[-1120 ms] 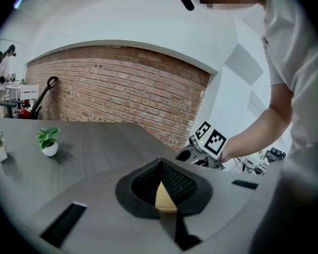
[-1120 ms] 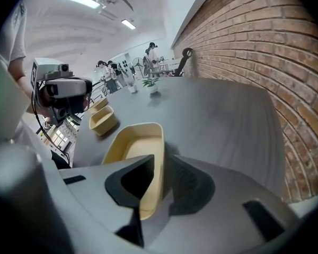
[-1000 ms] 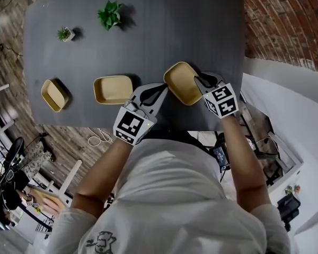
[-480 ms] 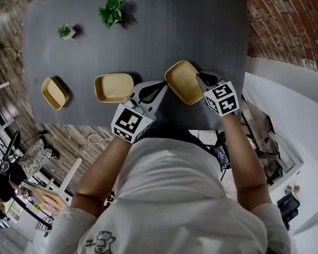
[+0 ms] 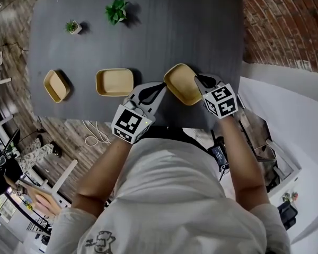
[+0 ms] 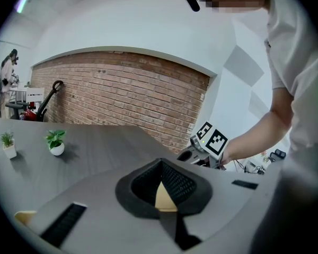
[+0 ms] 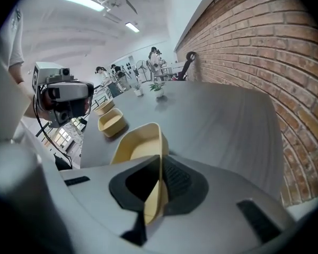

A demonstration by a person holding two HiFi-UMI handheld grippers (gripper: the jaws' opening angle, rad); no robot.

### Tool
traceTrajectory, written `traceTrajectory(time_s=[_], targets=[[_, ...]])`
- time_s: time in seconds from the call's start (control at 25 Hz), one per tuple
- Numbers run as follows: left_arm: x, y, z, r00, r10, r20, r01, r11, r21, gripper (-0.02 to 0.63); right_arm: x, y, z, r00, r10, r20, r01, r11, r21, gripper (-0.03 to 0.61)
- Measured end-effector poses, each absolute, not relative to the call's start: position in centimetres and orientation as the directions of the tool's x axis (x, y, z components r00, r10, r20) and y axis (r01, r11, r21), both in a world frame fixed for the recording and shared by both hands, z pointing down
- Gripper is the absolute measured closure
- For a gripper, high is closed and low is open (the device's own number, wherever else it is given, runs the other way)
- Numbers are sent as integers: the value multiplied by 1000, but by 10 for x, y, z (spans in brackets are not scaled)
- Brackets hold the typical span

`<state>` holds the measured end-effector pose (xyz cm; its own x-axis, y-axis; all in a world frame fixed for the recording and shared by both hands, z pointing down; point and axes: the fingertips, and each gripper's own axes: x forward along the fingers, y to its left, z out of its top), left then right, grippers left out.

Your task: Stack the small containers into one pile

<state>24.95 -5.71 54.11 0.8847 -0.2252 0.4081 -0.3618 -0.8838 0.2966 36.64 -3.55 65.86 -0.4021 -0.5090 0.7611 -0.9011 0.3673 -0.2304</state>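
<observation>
Landmark: the pinched container (image 5: 181,83), beige and open-topped, set skewed at the near edge of the dark table (image 5: 175,30).

The right gripper (image 5: 200,81) is applied at that container's right side. Its jaws are closing, and in the right gripper view the thin side wall is seen sandwiched between the pads, both pressed onto it. Whether the container is lifted off the table can't be told.

The left gripper (image 5: 158,88) is held just left of the pinched container, tips pointed at its left rim; contact can't be confirmed. In the left gripper view its jaws are seen pressed together at the tips with nothing clamped. Only a beige sliver is visible through the gap beneath them.

The middle container (image 5: 114,82) is found left of the pinched container, apart from it, upright, empty. The end container (image 5: 56,85) is placed further left again, well apart, by the table's left edge. All three are lying separate, none nested.

Beyond and left of the pinched container, two potted plants are seen well away, side by side: the larger plant (image 5: 116,11) and, left of it, the small plant (image 5: 72,26). The brick wall (image 5: 286,20) is seen far right of the pinched container, past the table edge.
</observation>
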Motion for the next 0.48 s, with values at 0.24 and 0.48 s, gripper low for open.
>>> traceTrajectory(time_s=[0.24, 0.48], targets=[[245, -24, 527, 884, -272, 380, -396, -867, 302, 603, 368, -11, 635, -409, -541, 735, -895, 396, -206, 558], [235, 19, 505, 879, -330, 345, -433, -855, 286, 603, 364, 25, 603, -413, -573, 707, -888, 425, -175, 558]])
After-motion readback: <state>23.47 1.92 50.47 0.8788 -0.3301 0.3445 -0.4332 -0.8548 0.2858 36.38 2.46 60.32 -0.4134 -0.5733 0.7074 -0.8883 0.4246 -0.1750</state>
